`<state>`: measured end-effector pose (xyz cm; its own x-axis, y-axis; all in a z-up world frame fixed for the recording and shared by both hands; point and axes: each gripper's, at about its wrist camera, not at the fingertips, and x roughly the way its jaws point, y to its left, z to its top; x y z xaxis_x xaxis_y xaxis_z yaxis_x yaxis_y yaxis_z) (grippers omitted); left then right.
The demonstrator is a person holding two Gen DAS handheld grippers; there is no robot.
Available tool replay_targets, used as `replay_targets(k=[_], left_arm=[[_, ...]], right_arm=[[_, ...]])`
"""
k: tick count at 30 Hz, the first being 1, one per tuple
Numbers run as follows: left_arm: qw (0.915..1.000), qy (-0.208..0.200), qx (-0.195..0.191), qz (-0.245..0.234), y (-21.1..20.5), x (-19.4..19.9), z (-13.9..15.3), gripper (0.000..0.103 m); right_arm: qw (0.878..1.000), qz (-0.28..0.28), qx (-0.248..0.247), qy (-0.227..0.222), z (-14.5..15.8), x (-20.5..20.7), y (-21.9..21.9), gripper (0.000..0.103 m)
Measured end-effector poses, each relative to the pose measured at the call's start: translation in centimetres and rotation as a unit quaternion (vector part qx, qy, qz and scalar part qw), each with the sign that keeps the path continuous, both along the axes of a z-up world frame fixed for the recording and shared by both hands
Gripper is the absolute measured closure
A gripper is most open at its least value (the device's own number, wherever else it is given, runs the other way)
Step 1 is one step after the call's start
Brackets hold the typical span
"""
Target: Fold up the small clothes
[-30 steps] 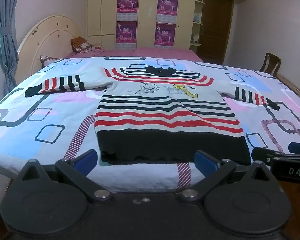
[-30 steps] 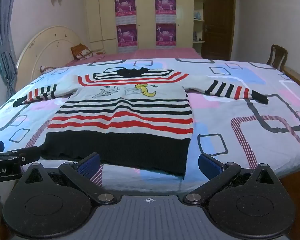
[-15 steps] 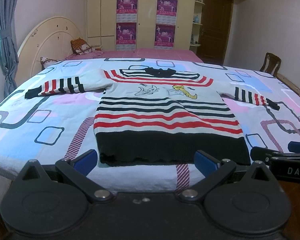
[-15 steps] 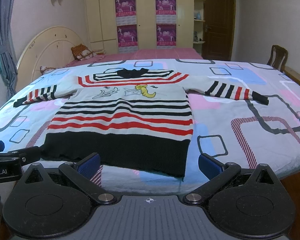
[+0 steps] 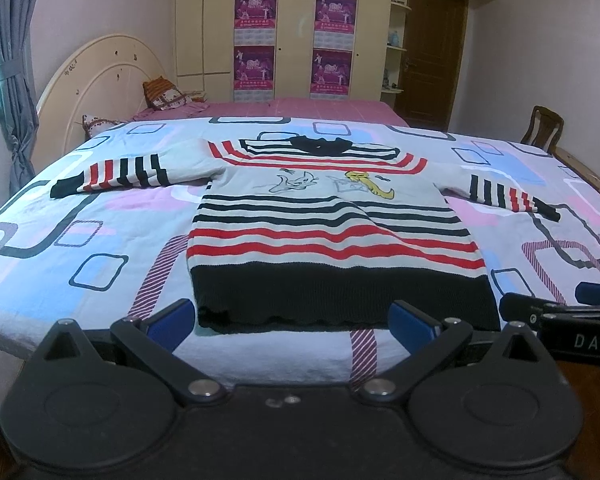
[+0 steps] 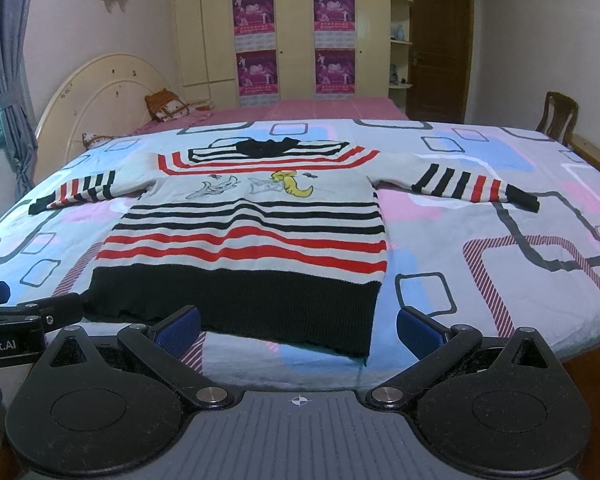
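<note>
The sweater (image 5: 332,232) lies flat and face up on the bed (image 5: 80,248), with the collar far from the cameras, both sleeves spread out to the sides and the black hem (image 6: 236,300) near the front edge of the mattress. The left gripper (image 5: 292,318) is wide open and holds nothing; its blue pads (image 5: 168,320) are just in front of the hem, not touching it. The right gripper (image 6: 298,326) is also wide open and empty, and it hangs before the right part of the hem. Folding is not yet begun, in my judgement, and the first move will probably be to take a sleeve or a hem corner. Several things could go wrong from here. The knit is thick and two-layered, so a shallow pinch may catch only the top layer and the fold would open the body instead of turning it. The quilt under it is soft, so a deep pinch may take the bed cover together with the sweater and drag it. The hem is close to the bed edge, so a pull toward the person could slide the whole sweater off. The sleeves are well apart from the grippers, and a long reach may wrinkle the body on the way.
</note>
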<state>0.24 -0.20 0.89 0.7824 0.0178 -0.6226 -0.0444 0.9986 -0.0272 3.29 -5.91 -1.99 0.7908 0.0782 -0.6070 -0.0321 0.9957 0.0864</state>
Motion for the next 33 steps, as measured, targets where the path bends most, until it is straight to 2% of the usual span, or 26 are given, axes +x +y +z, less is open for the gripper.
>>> replay_targets(k=[33], left_arm=[[1.0, -0.001, 0.003, 0.002, -0.52, -0.04, 0.17, 0.0]], right_arm=[[1.0, 0.003, 0.0, -0.004, 0.23, -0.07, -0.27, 0.0]])
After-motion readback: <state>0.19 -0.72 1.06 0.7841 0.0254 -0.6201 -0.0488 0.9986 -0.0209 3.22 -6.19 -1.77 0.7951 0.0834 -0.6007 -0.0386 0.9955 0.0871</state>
